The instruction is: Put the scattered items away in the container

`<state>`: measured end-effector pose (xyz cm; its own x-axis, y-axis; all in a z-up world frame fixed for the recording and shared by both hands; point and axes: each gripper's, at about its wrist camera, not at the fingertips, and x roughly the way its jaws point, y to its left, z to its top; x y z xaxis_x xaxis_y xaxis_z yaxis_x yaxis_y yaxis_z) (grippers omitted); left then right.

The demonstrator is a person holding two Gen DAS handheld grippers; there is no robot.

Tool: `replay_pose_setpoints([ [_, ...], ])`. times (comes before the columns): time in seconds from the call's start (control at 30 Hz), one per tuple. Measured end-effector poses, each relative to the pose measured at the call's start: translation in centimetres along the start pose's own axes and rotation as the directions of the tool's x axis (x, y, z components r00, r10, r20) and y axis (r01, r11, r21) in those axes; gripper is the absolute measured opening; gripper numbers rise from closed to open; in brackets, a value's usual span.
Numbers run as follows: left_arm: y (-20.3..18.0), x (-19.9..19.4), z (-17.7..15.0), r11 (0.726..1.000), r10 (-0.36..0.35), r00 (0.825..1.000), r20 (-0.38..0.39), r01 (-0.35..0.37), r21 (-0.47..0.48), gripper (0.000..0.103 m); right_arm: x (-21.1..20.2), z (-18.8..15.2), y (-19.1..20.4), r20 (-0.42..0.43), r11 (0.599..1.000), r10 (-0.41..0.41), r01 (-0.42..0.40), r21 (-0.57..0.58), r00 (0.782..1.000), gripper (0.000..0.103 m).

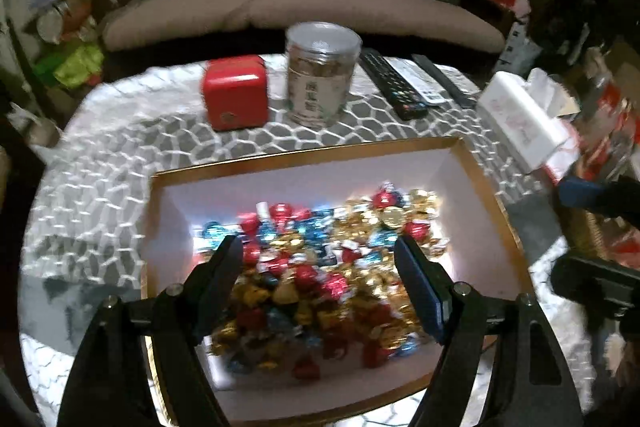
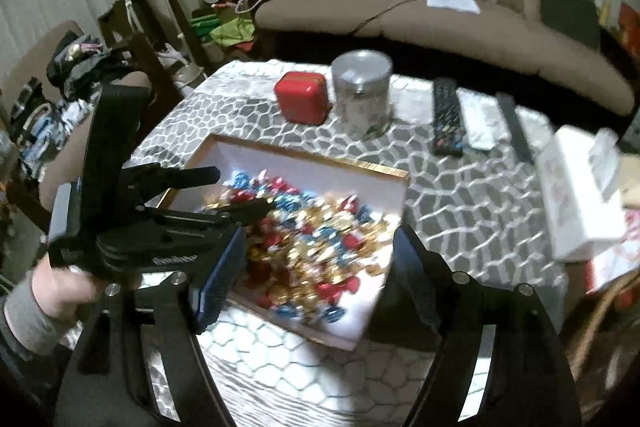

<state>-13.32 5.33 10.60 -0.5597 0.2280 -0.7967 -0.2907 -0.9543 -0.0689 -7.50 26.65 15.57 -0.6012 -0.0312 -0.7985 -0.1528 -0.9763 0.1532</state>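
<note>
Left fingers [image 1: 230, 259] spread over candies [image 1: 320, 267], jar [image 1: 320, 75] label unreadable

clear jar [image 1: 322, 75] label with blurred characters, no text readable

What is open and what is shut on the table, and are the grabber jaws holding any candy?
Left gripper: jaws open, empty, over the candies.
Right gripper: jaws open, empty.
Gold-rimmed box: open, no lid on it.
Candies: wrapped, piled inside the box.
Red tin: lid shut.
Clear jar: upright, lid on.
Tissue box: tissue sticking out.
</note>
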Motion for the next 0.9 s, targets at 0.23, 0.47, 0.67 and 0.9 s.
replay_pose_setpoints([
  [0.23, 1.0, -3.1, -1.7, 0.995, 0.093, 0.994, 0.065, -0.091, -0.029, 0.078, 2.7, -2.2, 1.6, 0.025, 0.999, -0.025, 0.024, 0.046, 0.999, 0.074],
  [0.47, 2.4, -3.7, -2.3, 0.988, 0.135, 0.989, 0.063, -0.129, -0.089, 0.078, 3.9, -3.1, 2.4, 0.034, 0.994, -0.082, 0.079, 0.078, 0.996, 0.074],
  [0.67, 3.0, -3.7, -3.1, 0.984, 0.155, 0.986, 0.068, -0.148, -0.096, 0.078, 4.9, -3.0, 2.5, 0.035, 0.986, -0.121, 0.116, 0.123, 0.992, 0.074],
  [0.9, 3.1, -4.4, -4.8, 0.986, 0.150, 0.985, 0.088, -0.142, -0.089, 0.078, 5.3, -4.1, 2.6, 0.043, 0.979, -0.151, 0.143, 0.145, 0.988, 0.074],
])
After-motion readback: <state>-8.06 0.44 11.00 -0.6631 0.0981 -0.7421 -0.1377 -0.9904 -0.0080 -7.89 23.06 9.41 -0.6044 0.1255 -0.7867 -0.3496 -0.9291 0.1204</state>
